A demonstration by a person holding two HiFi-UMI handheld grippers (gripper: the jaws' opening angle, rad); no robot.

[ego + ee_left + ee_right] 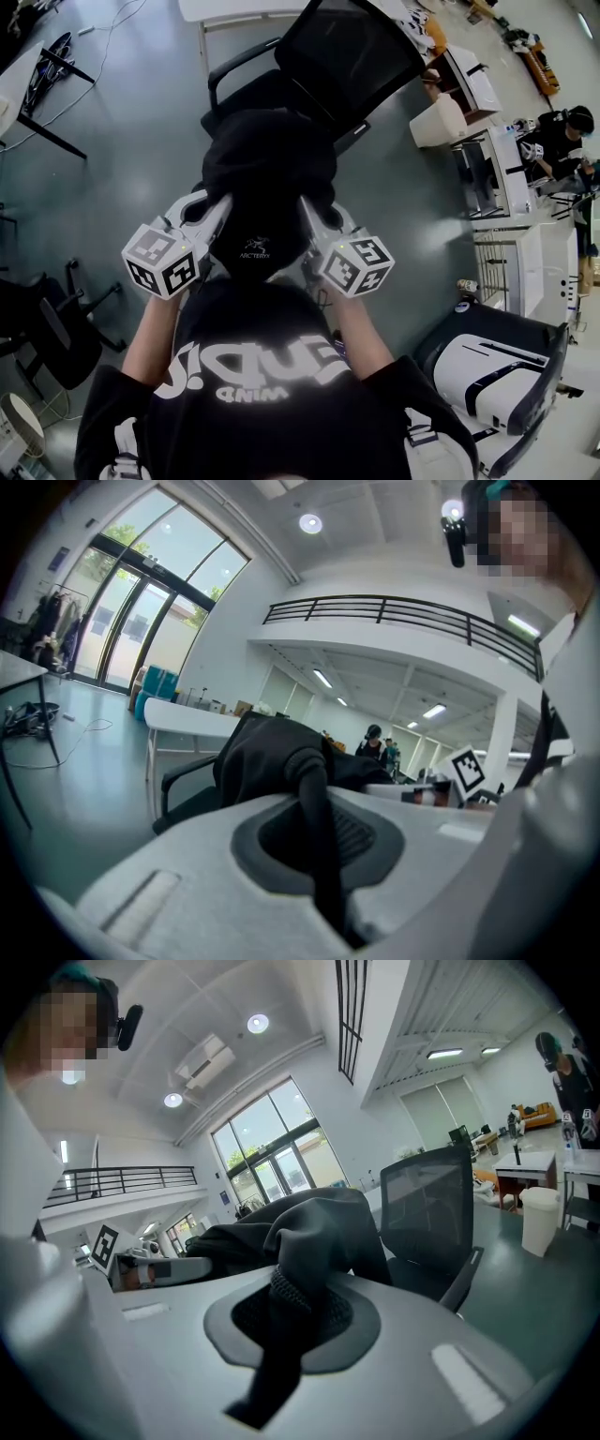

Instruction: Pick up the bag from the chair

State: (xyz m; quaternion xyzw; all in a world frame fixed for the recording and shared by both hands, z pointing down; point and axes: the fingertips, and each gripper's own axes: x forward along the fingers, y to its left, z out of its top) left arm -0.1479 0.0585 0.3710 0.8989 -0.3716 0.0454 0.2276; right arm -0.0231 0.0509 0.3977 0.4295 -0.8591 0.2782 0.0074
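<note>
Grey office floor, black mesh swivel chair (349, 58) far. Soft black fabric bag (267, 173) hangs near its seat between left gripper (214, 208) and right gripper (314, 214), both jaws clamped on a thin strap (317, 803). Risk: the strap slips out and the bag drops.

Overhead: black bag (267, 183) w/ small white logo, flanked by L gripper (217, 204) & R gripper (315, 214), both touching its sides, over seat of black mesh-back office chair (352, 52). Grey floor (122, 122) around; white bin (438, 120), desks (473, 80), seated person (562, 136) at right.
</note>
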